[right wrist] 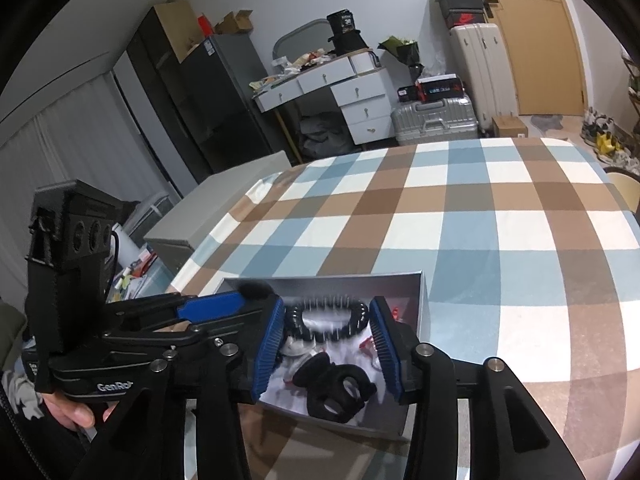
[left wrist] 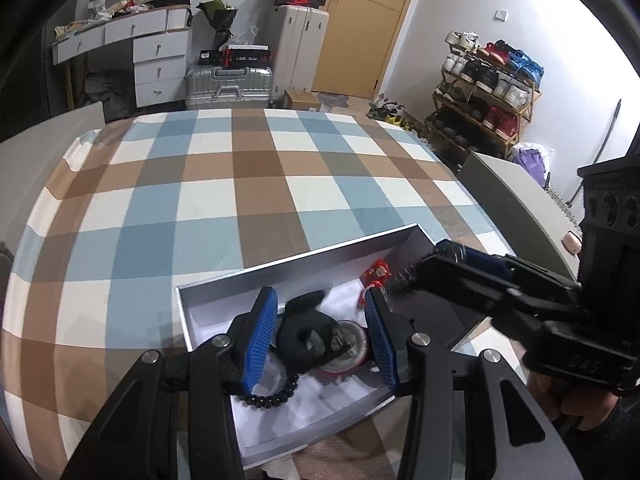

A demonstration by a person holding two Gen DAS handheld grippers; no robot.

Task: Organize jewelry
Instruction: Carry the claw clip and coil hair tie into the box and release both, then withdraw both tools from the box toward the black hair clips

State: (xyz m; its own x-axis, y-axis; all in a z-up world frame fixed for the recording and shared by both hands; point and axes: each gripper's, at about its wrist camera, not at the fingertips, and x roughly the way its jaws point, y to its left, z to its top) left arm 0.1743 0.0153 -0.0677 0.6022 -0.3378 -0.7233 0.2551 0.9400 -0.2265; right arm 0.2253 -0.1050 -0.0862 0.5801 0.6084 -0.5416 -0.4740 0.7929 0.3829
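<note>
My left gripper (left wrist: 322, 334) and right gripper (right wrist: 326, 346), ribbed blue pads spread apart, both hover over the grey box (left wrist: 296, 264) on the checked tabletop (left wrist: 248, 184), where a black scrunchie (left wrist: 306, 334) half hides a round tin (left wrist: 348, 350); a blurred beaded bracelet (right wrist: 330, 314) shows whole only rightward.

Lighting: even, moderately bright indoor light, soft shadows only; we see black vignette at the corners of both views; strong fisheye bending of the checked counter (left wrist: 248, 184) toward the edges; we note motion blur on the beaded bracelet (right wrist: 328, 314) in the right wrist view; background reasonably sharp.
</note>
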